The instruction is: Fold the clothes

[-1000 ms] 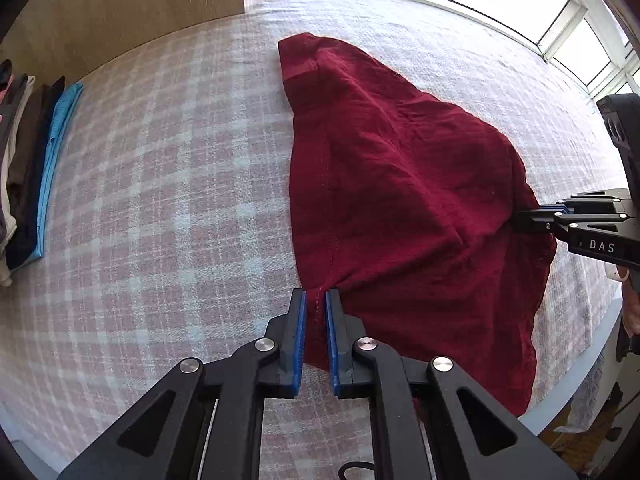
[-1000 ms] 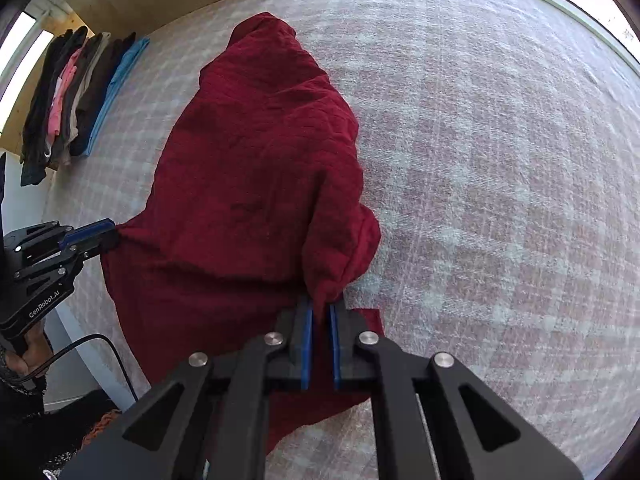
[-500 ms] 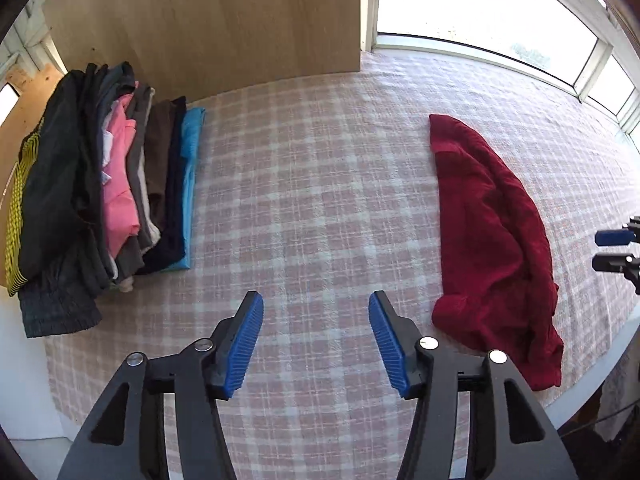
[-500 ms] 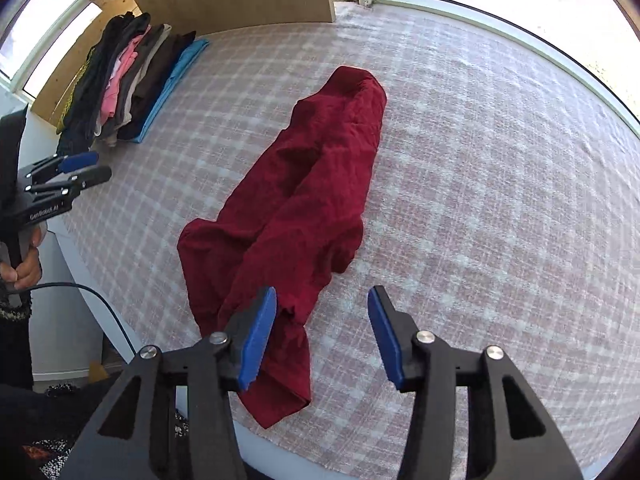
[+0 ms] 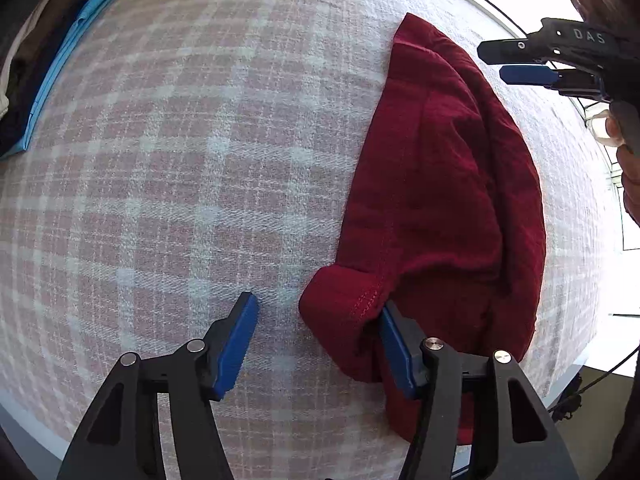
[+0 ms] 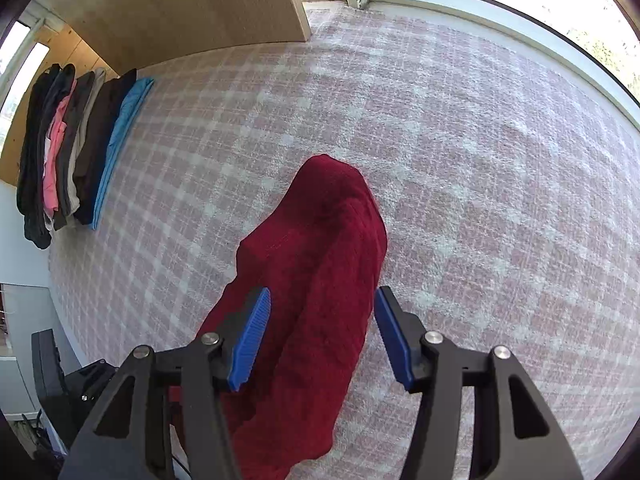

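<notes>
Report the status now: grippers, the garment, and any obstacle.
Left gripper open, near hem corner between its jaws. Right gripper open over the red garment, holding nothing. Garment bunched lengthwise on the plaid cloth. Clothes stack far off.

Matt crimson cloth garment (image 5: pixel 440 184); coarse woven plaid cover (image 5: pixel 180 200); smooth wood panel (image 6: pixel 180 8).

Red garment's (image 6: pixel 316 280) near end behind tongs (image 6: pixel 322 336)

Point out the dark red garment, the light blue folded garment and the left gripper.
dark red garment (image 5: pixel 440 184), left wrist view, middle.
light blue folded garment (image 6: pixel 120 140), right wrist view, flat face.
left gripper (image 5: pixel 316 340), left wrist view, between fingertips.
</notes>
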`<move>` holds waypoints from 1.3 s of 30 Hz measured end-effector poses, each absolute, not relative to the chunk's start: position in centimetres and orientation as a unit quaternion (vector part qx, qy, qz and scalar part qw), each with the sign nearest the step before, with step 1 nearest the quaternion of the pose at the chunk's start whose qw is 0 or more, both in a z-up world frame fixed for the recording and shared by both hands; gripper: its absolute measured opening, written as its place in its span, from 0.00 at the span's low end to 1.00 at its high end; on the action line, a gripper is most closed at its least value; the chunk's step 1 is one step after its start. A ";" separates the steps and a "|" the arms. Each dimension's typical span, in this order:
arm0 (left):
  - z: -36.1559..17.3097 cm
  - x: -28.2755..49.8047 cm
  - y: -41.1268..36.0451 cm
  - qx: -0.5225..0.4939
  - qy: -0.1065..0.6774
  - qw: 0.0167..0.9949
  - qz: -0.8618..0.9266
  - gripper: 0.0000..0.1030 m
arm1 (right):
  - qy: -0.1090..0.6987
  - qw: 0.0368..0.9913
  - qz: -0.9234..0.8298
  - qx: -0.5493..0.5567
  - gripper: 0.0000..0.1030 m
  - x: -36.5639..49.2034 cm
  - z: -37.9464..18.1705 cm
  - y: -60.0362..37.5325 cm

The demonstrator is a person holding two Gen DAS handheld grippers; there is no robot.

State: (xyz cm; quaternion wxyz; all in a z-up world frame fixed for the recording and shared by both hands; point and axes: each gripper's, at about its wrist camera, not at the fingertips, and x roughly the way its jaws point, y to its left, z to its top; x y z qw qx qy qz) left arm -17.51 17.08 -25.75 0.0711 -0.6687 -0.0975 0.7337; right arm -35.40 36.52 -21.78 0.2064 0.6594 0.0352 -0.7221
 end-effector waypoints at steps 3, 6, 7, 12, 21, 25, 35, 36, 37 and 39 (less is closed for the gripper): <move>-25.7 -17.4 17.2 -0.667 -0.132 0.083 0.728 0.23 | 0.049 0.197 -0.712 0.673 0.52 -36.9 -24.0 35.6; -25.2 -17.0 17.2 -0.657 -0.144 0.084 0.736 0.20 | 0.081 0.211 -0.716 0.660 0.11 -36.2 -24.3 34.8; -24.9 -16.9 17.1 -0.653 -0.149 0.084 0.738 0.18 | 0.081 0.218 -0.715 0.659 0.05 -35.8 -24.1 34.8; -21.6 -16.1 15.2 -0.623 -0.168 0.080 0.760 0.15 | 0.030 0.226 -0.756 0.614 0.04 -32.4 -18.9 37.6; -7.2 -11.8 7.0 -0.512 -0.105 0.082 0.848 0.13 | -0.033 0.244 -0.840 0.483 0.04 -18.7 -3.3 43.0; -2.0 -10.8 7.0 -0.478 -0.048 0.106 0.870 0.13 | -0.022 0.236 -0.859 0.454 0.04 -13.9 -0.1 42.5; -15.5 -17.9 7.0 -0.587 0.054 0.074 0.804 0.57 | 0.017 0.137 -0.778 0.613 0.27 -19.1 -16.3 44.9; -16.8 -18.4 6.3 -0.602 0.046 0.071 0.794 0.56 | -0.003 0.133 -0.774 0.619 0.27 -19.4 -17.1 45.9; -17.3 -18.9 6.0 -0.606 0.043 0.072 0.791 0.56 | -0.024 0.132 -0.775 0.618 0.27 -19.8 -17.5 47.0; -18.5 -20.1 5.5 -0.615 0.038 0.072 0.784 0.57 | -0.051 0.128 -0.779 0.612 0.29 -20.8 -18.0 49.0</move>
